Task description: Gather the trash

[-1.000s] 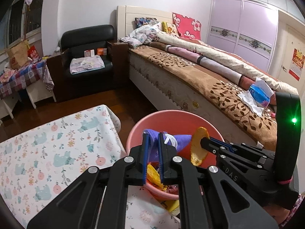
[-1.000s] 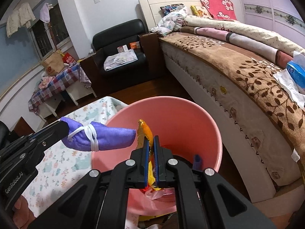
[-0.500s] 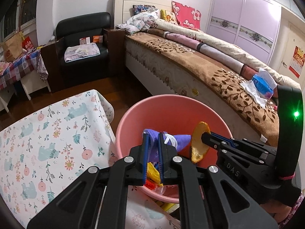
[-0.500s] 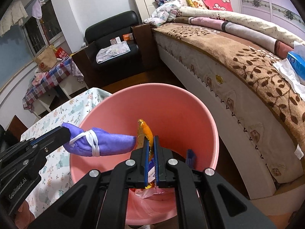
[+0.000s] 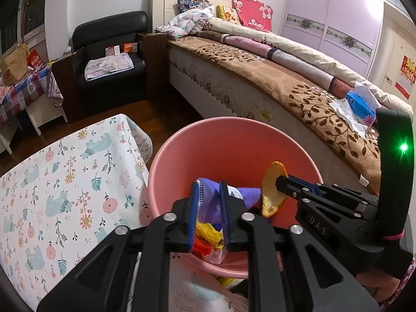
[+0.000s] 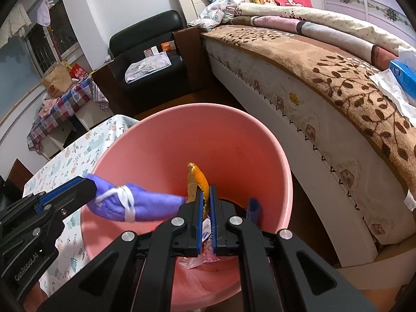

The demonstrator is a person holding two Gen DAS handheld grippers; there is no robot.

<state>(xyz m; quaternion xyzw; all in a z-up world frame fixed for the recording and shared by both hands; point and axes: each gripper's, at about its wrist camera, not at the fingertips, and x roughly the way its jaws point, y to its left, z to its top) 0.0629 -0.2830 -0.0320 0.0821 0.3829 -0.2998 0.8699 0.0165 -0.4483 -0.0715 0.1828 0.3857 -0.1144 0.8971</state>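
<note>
A pink bucket [image 5: 182, 156] [image 6: 260, 156] stands between the table and the bed, with wrappers [image 5: 208, 234] in its bottom. My left gripper [image 5: 209, 189] [image 6: 88, 187] is shut on a purple cloth roll [image 6: 145, 205] [image 5: 247, 195] tied with white string, held over the bucket mouth. My right gripper [image 6: 206, 195] [image 5: 279, 182] is shut on an orange peel [image 6: 199, 179] [image 5: 271, 189], also over the bucket, just right of the cloth roll's tip.
A table with a floral cloth [image 5: 65, 182] sits left of the bucket. A bed with a brown blanket [image 5: 286, 83] runs along the right, with a blue tissue pack [image 5: 360, 106] on it. A black armchair [image 5: 109, 59] stands at the back.
Both grippers have moved forward and down toward the bucket, which now looms larger and lies below them. The left jaws have parted slightly but still hold the cloth roll.
</note>
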